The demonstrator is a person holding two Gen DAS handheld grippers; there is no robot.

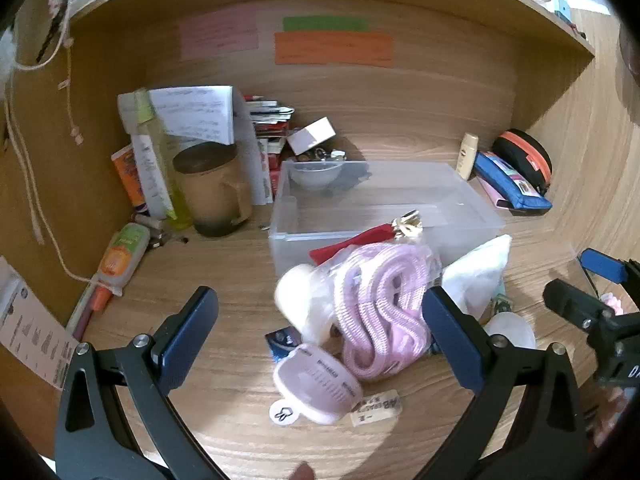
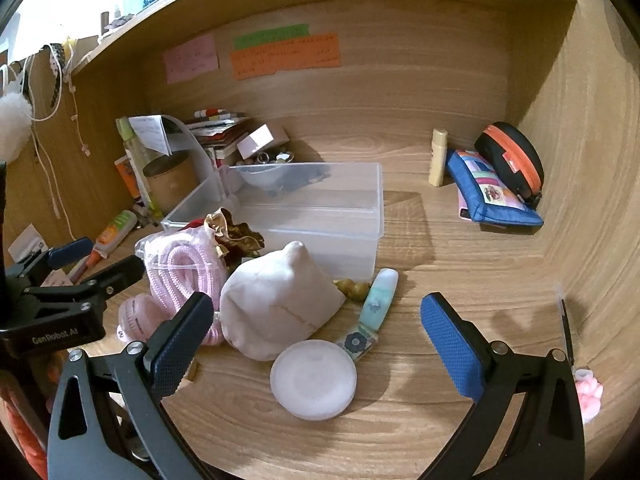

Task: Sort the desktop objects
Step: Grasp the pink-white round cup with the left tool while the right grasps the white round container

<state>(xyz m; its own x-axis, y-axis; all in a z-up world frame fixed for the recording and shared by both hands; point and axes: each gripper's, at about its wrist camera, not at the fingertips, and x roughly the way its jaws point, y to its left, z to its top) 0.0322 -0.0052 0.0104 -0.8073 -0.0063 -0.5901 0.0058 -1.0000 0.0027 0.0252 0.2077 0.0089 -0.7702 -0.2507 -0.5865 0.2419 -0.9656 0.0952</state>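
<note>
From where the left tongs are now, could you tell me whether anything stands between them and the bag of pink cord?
Nothing visible does. The left tongs are open with the bag of pink cord lying straight ahead between the fingers. The clear plastic bin sits just behind it, with its near wall facing the bag.

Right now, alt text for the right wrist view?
The open right claw hovers over a white cloth pouch and a round translucent lid on the wooden desk; behind them sit a clear plastic bin and bagged pink cord.

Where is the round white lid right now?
In the right wrist view the round white lid lies flat on the desk, low centre, just in front of the white cloth pouch.
</note>
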